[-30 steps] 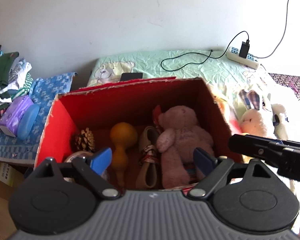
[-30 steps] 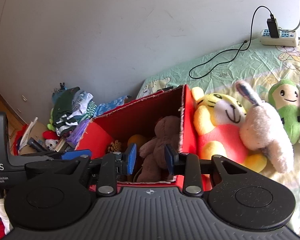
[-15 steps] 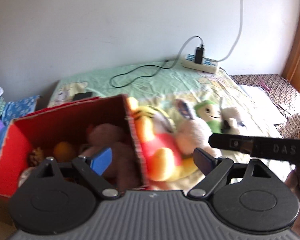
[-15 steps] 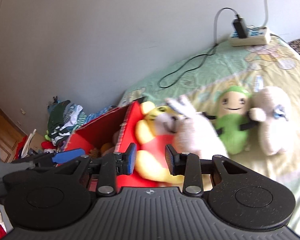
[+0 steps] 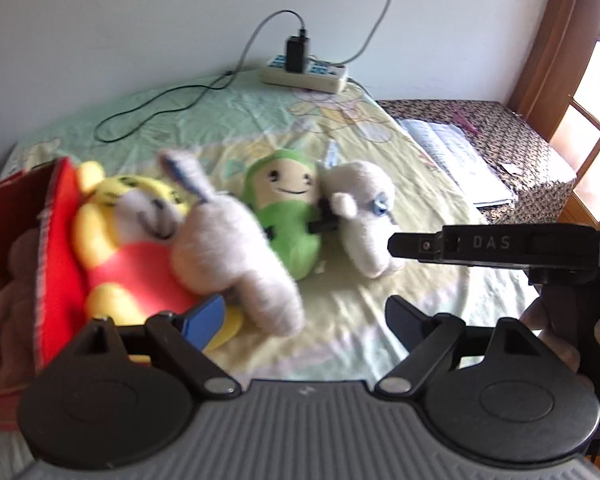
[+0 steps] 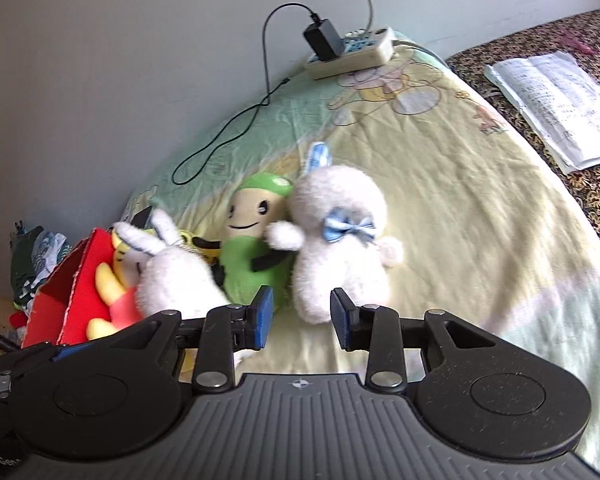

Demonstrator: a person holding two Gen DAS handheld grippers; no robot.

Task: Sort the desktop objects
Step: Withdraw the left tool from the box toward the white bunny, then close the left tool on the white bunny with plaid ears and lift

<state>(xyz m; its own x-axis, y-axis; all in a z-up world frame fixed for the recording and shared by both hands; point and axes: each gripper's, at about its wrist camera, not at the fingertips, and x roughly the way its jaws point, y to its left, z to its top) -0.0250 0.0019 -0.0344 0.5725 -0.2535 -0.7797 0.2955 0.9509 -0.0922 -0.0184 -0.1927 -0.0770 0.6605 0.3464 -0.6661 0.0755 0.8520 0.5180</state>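
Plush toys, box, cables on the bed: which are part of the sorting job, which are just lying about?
Part of the job:
- red box
- yellow tiger plush
- grey rabbit plush
- green doll
- white plush with blue bow
- left claw, right claw, both open

Lying about:
- power strip with charger
- open booklet
- clothes pile
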